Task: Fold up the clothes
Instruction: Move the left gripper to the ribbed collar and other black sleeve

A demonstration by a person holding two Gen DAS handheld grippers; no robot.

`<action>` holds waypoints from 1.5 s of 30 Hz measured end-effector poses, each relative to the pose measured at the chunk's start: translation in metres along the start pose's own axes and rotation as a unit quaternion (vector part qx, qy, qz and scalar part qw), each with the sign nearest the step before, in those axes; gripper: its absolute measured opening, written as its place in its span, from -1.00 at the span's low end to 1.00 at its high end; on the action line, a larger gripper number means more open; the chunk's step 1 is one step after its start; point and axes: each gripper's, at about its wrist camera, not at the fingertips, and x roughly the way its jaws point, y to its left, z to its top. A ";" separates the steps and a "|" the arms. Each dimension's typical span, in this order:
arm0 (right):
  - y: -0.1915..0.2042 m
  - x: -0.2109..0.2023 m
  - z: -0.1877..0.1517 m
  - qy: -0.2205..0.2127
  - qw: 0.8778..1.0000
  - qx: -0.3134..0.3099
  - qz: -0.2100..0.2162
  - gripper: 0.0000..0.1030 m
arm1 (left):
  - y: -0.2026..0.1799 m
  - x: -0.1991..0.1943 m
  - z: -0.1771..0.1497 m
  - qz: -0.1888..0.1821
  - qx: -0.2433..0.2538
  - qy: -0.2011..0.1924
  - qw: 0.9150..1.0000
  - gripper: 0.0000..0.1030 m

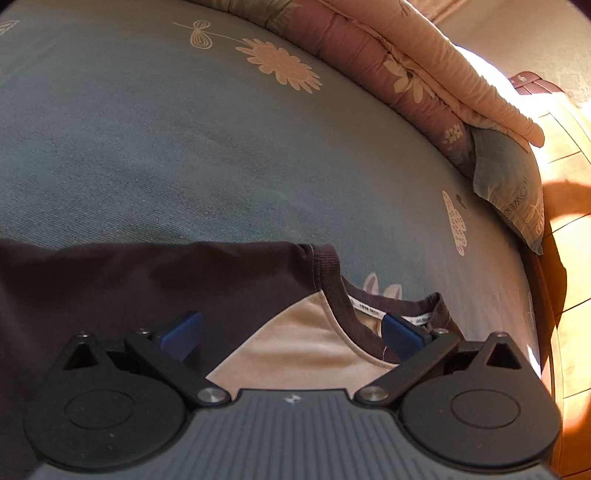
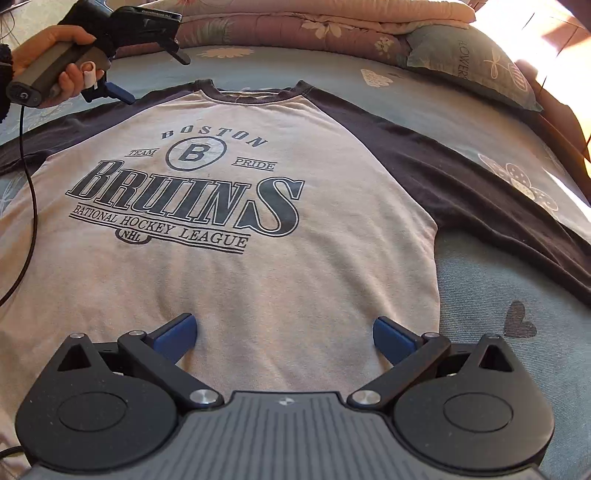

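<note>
1. Bed (image 2: 480, 295), blue floral sheet; my raglan shirt (image 2: 229, 258) lies flat on it, print up.
2. Left gripper (image 1: 291, 332) wide, over collar and shoulder.
3. Right gripper (image 2: 284, 332) wide, over lower front.

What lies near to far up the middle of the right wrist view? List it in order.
right gripper → shirt hem area → Bruins print → dark collar → blue bedsheet → folded quilt.

A bed (image 2: 491, 273) with a blue flowered sheet carries a shirt (image 2: 229, 280) (spread flat, print up), a pillow (image 2: 476, 62) and folded quilts (image 2: 295, 29).
</note>
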 end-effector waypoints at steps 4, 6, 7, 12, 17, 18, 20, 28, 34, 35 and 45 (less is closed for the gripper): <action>0.001 -0.007 -0.002 -0.005 1.000 -0.008 0.000 1.00 | 0.001 0.029 0.023 -0.009 0.002 -0.038 0.999 0.99; 0.007 -0.008 -0.003 -0.002 1.000 -0.026 0.006 1.00 | 0.001 0.035 0.028 -0.005 0.008 -0.048 0.999 0.98; 0.010 -0.008 -0.004 0.001 0.999 -0.036 0.009 1.00 | -0.001 0.036 0.029 -0.002 0.010 -0.054 0.999 0.98; 0.017 -0.011 -0.005 -0.003 0.998 -0.055 -0.001 1.00 | -0.023 0.016 0.019 0.006 0.036 -0.057 0.998 0.96; 0.018 -0.015 -0.005 -0.011 0.999 -0.051 0.008 1.00 | -0.089 0.013 -0.021 -0.042 0.136 0.012 0.990 0.98; 0.019 -0.015 -0.006 -0.010 0.998 -0.053 0.008 1.00 | -0.106 0.016 -0.030 -0.052 0.159 0.026 0.986 0.98; 0.018 -0.015 -0.006 -0.010 0.998 -0.055 0.009 1.00 | -0.133 0.028 -0.045 -0.106 0.174 0.061 0.977 0.98; 0.006 -0.017 -0.005 -0.012 0.999 -0.033 0.018 1.00 | -0.188 0.106 -0.069 -0.115 0.201 0.103 0.967 0.98; -0.004 -0.015 -0.005 -0.009 0.999 -0.010 0.037 1.00 | -0.197 0.126 -0.053 -0.120 0.187 0.068 0.973 0.98; -0.005 -0.015 -0.005 -0.008 0.999 -0.008 0.039 1.00 | -0.200 0.123 -0.052 -0.115 0.185 0.070 0.973 0.98; -0.015 -0.006 -0.002 -0.003 0.999 0.022 0.028 1.00 | -0.186 -0.014 -0.033 -0.057 0.213 0.038 0.975 0.98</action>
